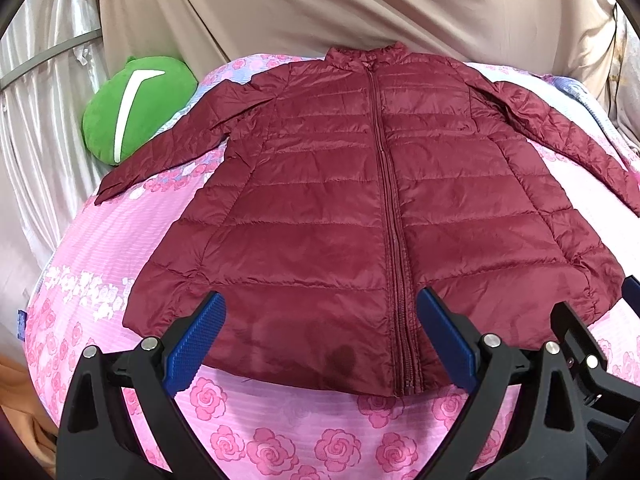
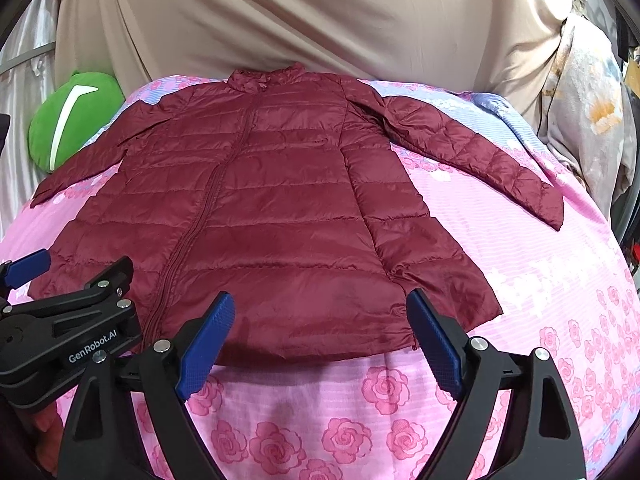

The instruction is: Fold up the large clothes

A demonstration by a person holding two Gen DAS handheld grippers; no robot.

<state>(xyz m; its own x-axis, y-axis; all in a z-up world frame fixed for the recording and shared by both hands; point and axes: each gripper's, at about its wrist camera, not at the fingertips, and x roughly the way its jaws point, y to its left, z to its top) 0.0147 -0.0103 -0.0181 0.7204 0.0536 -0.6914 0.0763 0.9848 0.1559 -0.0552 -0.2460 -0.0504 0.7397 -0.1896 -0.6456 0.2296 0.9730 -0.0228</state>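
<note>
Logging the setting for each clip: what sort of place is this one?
Most likely a bedroom at home. A maroon puffer jacket lies spread flat on a bed covered by a pink rose-print sheet, a green plush cushion sits at its far left, and beige fabric hangs behind.

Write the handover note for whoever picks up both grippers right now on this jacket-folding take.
Left hand-held gripper: open, holding nothing, near the hem left of the zipper.
Right hand-held gripper: open, holding nothing, near the hem's right part.
Maroon puffer jacket: flat on the pink rose bedsheet, front up, zipped, collar at the far end, both sleeves spread outward.
Green plush cushion: beside the left sleeve's far end.
Done: jacket laid out; no fold visible.
Left: all folding, probably sleeves in first, then the body.
</note>
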